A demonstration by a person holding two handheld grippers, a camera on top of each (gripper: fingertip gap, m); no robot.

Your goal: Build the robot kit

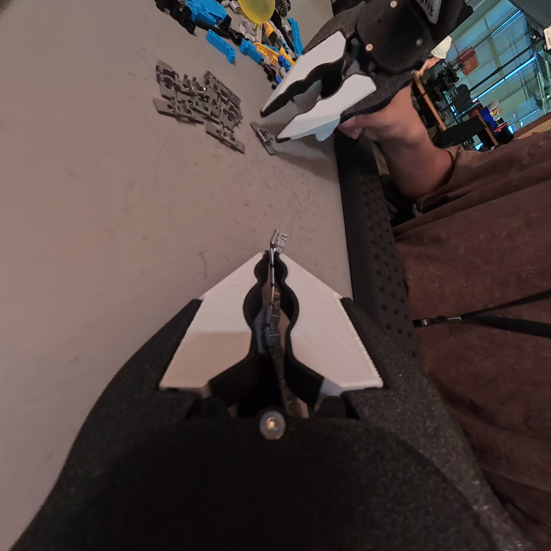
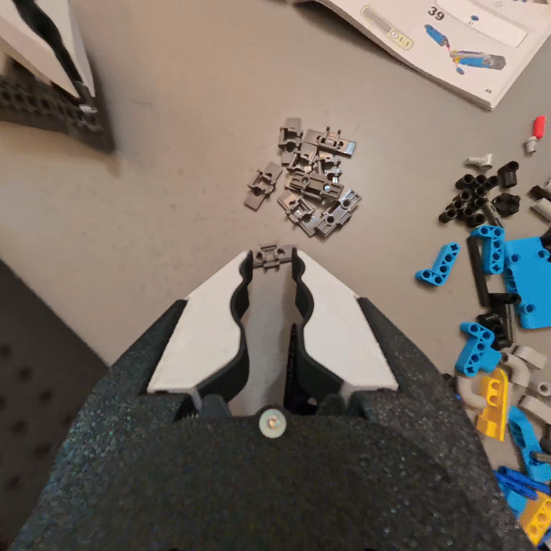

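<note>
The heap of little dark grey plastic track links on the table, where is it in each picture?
Left wrist view: the heap of dark grey plastic track links lies upper left, on the beige table, left of the right gripper.
Right wrist view: the heap sits above centre, just beyond the right gripper.
Shared landmark: the blue plastic beams beside the heap.

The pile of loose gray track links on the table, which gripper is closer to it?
Right. The right gripper, pinching a single gray link, sits just short of the pile of gray track links. The left gripper, clamping a chain of links, is farther off.
</note>
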